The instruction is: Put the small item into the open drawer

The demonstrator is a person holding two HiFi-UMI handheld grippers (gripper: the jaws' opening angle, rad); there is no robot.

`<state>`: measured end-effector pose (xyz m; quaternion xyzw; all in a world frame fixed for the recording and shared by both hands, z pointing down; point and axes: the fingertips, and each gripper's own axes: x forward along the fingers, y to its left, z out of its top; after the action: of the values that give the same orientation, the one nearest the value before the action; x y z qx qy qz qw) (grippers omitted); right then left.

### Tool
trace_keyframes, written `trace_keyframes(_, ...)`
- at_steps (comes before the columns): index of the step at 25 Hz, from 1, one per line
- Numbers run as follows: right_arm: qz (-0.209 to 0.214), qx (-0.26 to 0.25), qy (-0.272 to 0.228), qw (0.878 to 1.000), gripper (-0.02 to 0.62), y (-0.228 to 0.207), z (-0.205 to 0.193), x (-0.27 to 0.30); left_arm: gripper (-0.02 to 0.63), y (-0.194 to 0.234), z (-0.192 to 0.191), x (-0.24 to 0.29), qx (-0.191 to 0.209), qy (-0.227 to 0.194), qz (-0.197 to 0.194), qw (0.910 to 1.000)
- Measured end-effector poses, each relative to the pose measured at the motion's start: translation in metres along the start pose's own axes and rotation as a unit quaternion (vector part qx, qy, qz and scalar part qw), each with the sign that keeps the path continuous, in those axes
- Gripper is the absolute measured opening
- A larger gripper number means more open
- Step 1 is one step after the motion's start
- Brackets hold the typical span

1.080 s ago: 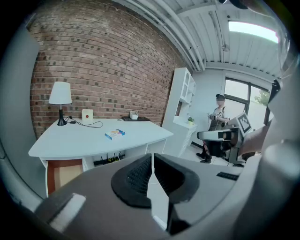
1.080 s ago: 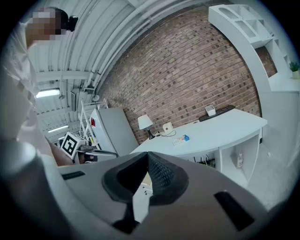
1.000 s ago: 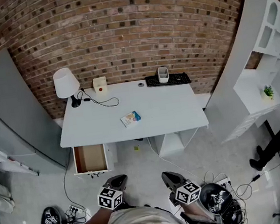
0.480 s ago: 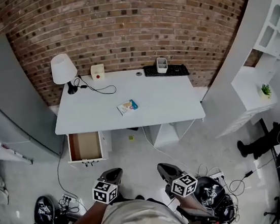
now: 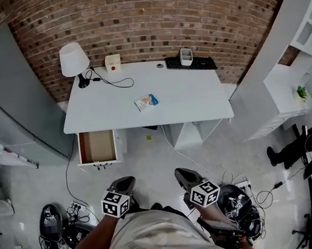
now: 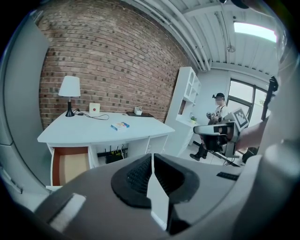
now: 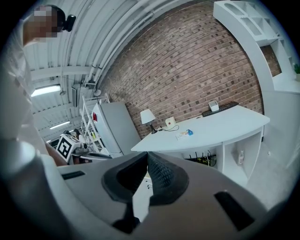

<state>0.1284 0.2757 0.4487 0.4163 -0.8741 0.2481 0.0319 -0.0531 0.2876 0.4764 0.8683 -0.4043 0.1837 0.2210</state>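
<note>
- Grippers first: your left gripper (image 5: 122,184) and right gripper (image 5: 185,175) are both held low in front of you over the floor, well short of the desk (image 5: 193,102).
- Left gripper view: your jaws are pressed together at the tips with nothing between them (image 6: 152,159).
- Right gripper view: same there, jaws closed tip to tip and empty (image 7: 146,158).
- Small item: a white and blue packet (image 5: 146,102) lies flat near the middle of the white desk, apart from everything else on it. Neither of your grippers is touching it.
- You also get the packet in the left gripper view (image 6: 120,125) and in the right gripper view (image 7: 185,134).
- Open drawer (image 5: 97,147) is pulled out under the desk's left end, with a brown inside and nothing visible in it. It also shows in the left gripper view (image 6: 70,166).
- Back of the desk, by the brick wall (image 5: 141,15): a white lamp (image 5: 74,60) at the left corner, a small white box with a red dot (image 5: 112,62) beside it, then a black keyboard (image 5: 196,63) with a white cup (image 5: 186,57) on it.
- A grey cabinet (image 5: 4,95) stands left of the desk and a white shelf unit (image 5: 297,28) right of it.
- Cables and bags lie on the floor around your feet.
</note>
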Motion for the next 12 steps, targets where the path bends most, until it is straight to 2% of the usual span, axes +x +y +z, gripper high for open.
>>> trace_keyframes(12,-0.007,0.005,0.009,1.0,0.006,0.0033,-0.0069,0.0082,0.018,0.0102,-0.0002,-0.0042,0.0,0.004,-0.001,1.0)
